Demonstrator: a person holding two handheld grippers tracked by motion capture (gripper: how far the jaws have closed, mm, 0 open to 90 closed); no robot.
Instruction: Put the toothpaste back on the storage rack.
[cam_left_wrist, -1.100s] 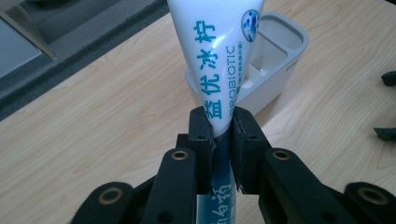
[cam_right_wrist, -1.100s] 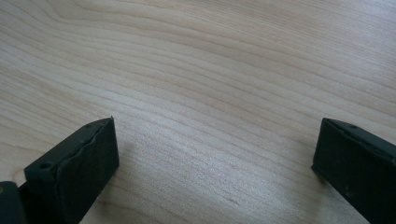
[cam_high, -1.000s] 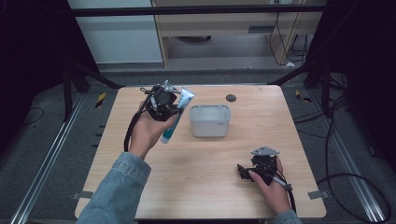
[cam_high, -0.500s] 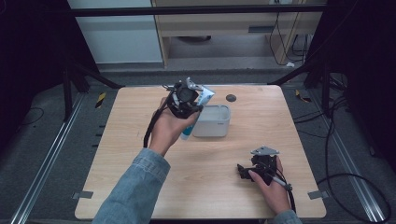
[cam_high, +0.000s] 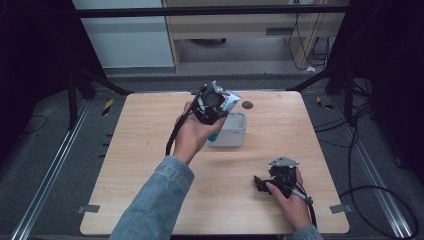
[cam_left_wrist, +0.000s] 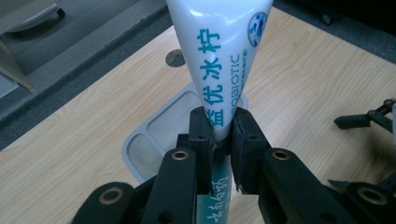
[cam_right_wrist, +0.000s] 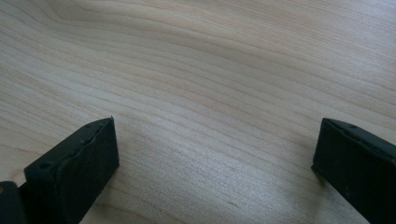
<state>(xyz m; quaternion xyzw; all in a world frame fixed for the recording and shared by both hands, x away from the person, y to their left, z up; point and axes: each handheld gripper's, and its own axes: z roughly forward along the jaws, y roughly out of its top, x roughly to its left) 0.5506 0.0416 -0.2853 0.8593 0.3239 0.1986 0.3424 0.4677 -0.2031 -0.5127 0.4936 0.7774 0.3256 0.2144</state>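
Black jaws of the right gripper (cam_high: 261, 183) stand wide apart, resting low on the pale wooden table (cam_high: 150, 130). Farther off, the left gripper (cam_left_wrist: 219, 140) clamps a white plastic tube with teal lettering (cam_left_wrist: 219, 51) above the grey compartmented tray (cam_high: 235, 136).

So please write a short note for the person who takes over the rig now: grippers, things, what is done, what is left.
Left gripper: shut on the white tube, held in the air above the grey tray.
Right gripper: open, holding nothing, low over the bare table at the near right.
Done: tube picked up and brought over the tray.
Left: probably lower the tube into the tray and release it.
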